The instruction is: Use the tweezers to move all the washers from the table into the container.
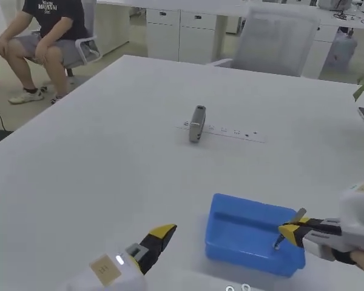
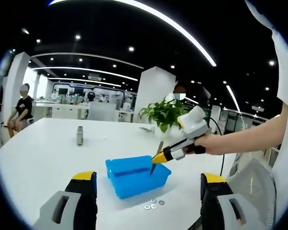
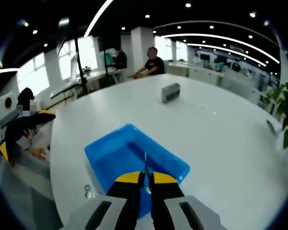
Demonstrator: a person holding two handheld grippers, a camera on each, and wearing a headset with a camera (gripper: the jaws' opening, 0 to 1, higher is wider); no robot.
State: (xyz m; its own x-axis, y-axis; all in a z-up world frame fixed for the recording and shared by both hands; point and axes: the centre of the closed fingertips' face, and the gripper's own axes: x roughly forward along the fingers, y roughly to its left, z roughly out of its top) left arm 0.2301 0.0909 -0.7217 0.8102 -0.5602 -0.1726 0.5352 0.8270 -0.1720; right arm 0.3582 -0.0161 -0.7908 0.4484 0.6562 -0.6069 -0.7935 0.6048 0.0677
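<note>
A blue container (image 1: 249, 233) (image 2: 134, 177) (image 3: 129, 155) stands near the table's front edge. My right gripper (image 1: 289, 230) (image 3: 145, 179) is shut on thin metal tweezers (image 1: 286, 231) (image 2: 156, 165) (image 3: 145, 167). The tweezers point down into the container's right part; whether their tips hold a washer is too small to tell. Three small washers (image 2: 153, 206) (image 1: 238, 288) (image 3: 89, 191) lie on the table just in front of the container. My left gripper (image 1: 164, 233) (image 2: 148, 182) hovers open left of the container, nothing between its yellow-tipped jaws.
A small grey device (image 1: 197, 123) (image 3: 171, 92) sits mid-table beside a flush socket strip (image 1: 230, 130). A person (image 1: 45, 30) sits on a chair at the far left. A grey office chair (image 1: 273, 39) stands across the table. A potted plant (image 2: 165, 115) is to the right.
</note>
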